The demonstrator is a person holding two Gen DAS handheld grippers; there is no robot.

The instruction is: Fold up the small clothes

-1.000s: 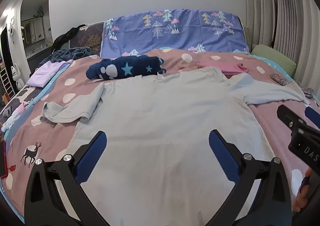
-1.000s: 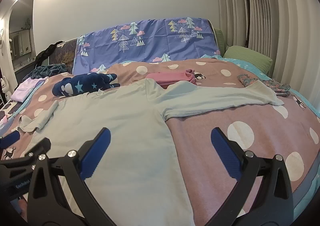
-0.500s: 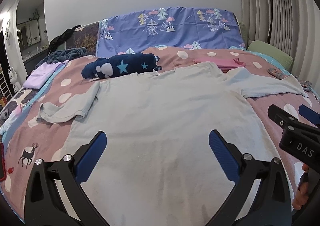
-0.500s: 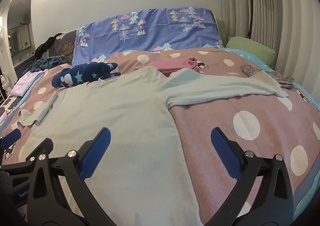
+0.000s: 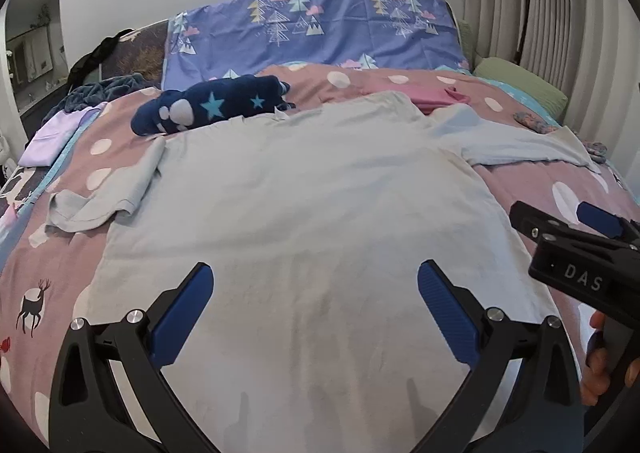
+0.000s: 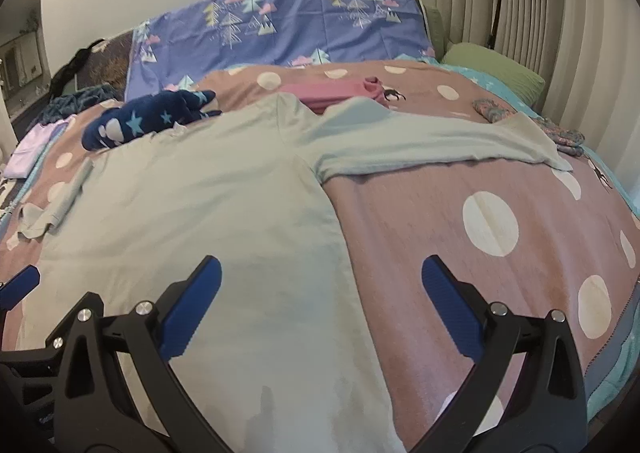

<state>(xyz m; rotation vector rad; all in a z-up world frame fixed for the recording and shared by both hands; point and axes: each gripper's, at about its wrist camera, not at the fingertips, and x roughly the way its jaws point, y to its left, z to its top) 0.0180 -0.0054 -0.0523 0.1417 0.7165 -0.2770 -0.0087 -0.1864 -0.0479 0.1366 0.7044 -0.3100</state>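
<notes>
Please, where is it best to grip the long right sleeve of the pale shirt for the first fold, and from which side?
Probably at the cuff end of the right sleeve, coming from the bed's right side with the open right gripper. The sleeve lies flat and stretched straight out, so its free end lifts easily over the shirt body.

One pale long-sleeved shirt (image 5: 304, 205) lies spread on one bed (image 6: 460, 213). Near it are one folded pink garment (image 6: 332, 93), one navy starred bundle (image 5: 212, 105) and one lilac piece (image 5: 52, 133). Two grippers (image 5: 316, 293) (image 6: 320, 289) show, and one green pillow (image 6: 496, 69).
</notes>
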